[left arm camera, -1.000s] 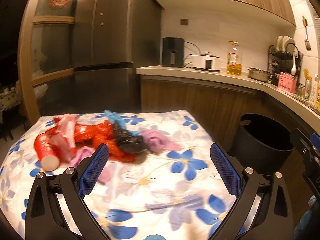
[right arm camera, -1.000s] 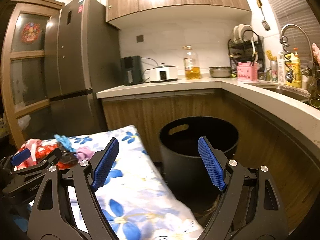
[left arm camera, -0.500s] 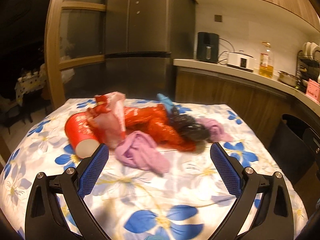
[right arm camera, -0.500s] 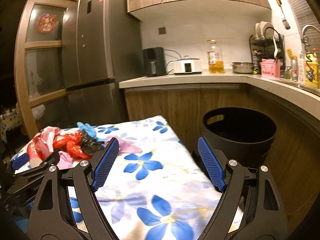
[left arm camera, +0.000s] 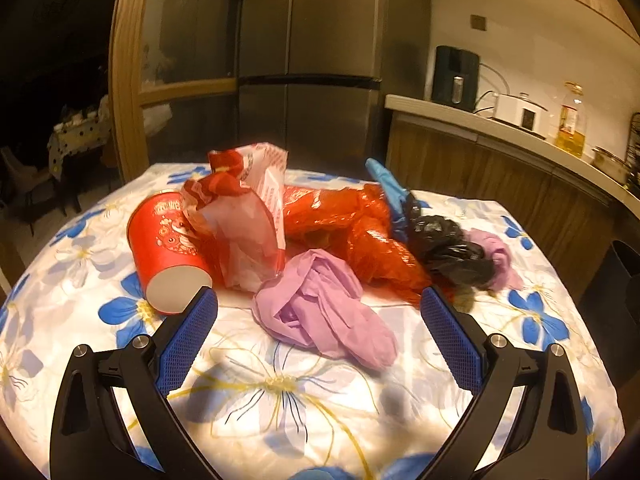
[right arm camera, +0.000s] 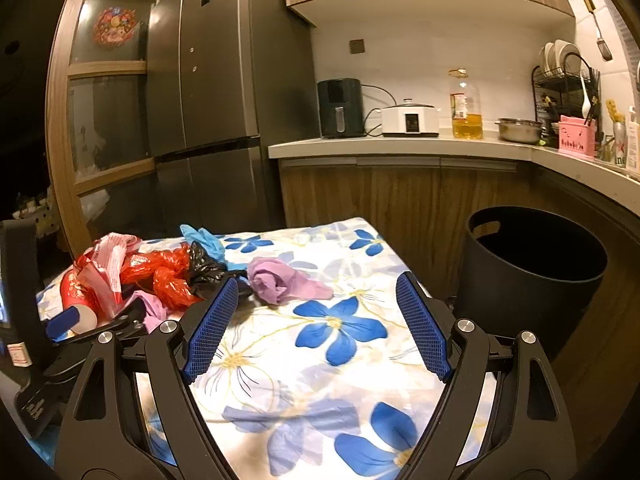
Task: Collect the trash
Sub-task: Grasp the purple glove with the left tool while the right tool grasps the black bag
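Observation:
A heap of trash lies on the flowered tablecloth (left arm camera: 280, 392): a red paper cup (left arm camera: 164, 256) on its side, a red-and-white wrapper (left arm camera: 244, 216), a red plastic bag (left arm camera: 360, 232), a black bag (left arm camera: 444, 248), a blue glove (left arm camera: 390, 190) and two purple gloves (left arm camera: 324, 312) (right arm camera: 280, 280). My left gripper (left arm camera: 318, 320) is open and empty, its jaws on either side of the near purple glove. My right gripper (right arm camera: 316, 320) is open and empty, just short of the other purple glove. A black bin (right arm camera: 532, 276) stands on the floor to the right of the table.
A dark fridge (right arm camera: 224, 100) stands behind the table. The counter (right arm camera: 400, 146) holds an air fryer, a cooker, an oil bottle, a bowl and a dish rack. The left gripper also shows in the right wrist view (right arm camera: 96, 320).
Both grippers have swung left and moved in toward the trash heap. The heap now looks much larger in the left view. Both stay open.

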The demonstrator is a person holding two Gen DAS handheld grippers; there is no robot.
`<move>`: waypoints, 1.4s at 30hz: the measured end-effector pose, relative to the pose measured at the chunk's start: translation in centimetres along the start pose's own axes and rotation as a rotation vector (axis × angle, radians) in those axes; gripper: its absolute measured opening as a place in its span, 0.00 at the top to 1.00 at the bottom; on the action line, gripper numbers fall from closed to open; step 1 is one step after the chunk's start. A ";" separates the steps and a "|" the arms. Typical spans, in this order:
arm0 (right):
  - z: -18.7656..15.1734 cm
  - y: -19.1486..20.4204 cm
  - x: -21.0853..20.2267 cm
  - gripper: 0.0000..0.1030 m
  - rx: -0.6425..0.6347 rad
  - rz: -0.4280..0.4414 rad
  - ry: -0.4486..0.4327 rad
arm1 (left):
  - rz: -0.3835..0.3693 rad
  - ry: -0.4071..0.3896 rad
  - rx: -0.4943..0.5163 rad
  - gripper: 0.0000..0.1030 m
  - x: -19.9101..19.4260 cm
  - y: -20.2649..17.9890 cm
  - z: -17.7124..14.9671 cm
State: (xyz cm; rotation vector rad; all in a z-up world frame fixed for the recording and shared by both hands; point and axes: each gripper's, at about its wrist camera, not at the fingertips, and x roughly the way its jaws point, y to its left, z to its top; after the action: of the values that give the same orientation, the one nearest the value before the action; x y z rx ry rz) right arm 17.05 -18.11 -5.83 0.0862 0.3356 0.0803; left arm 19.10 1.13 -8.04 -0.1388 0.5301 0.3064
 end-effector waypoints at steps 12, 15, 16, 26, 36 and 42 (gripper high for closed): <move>0.2 1.7 2.9 0.22 -0.013 0.028 0.020 | -0.015 0.182 -0.020 0.56 4.5 0.5 -1.0; 0.1 2.3 3.7 0.22 -0.018 0.041 0.030 | -0.030 0.200 -0.033 0.67 4.9 0.8 -1.2; 0.1 2.6 4.0 0.22 -0.020 0.045 0.035 | -0.038 0.202 -0.033 0.72 5.0 0.8 -1.2; -0.5 4.9 6.5 0.30 -0.044 0.105 0.089 | -0.151 0.127 -0.077 0.94 1.7 2.8 -1.0; -0.5 7.7 9.7 0.44 -0.064 0.154 0.154 | -0.215 0.053 -0.041 0.94 -1.9 3.7 -0.1; -1.0 8.4 11.0 0.64 -0.079 0.167 0.210 | -0.216 0.028 -0.023 0.94 -2.4 3.8 0.2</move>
State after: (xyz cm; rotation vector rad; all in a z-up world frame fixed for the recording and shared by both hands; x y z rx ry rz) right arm 26.55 -8.68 -9.49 0.0271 0.5341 0.2686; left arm 15.99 4.12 -6.78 -0.2207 0.5349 0.1001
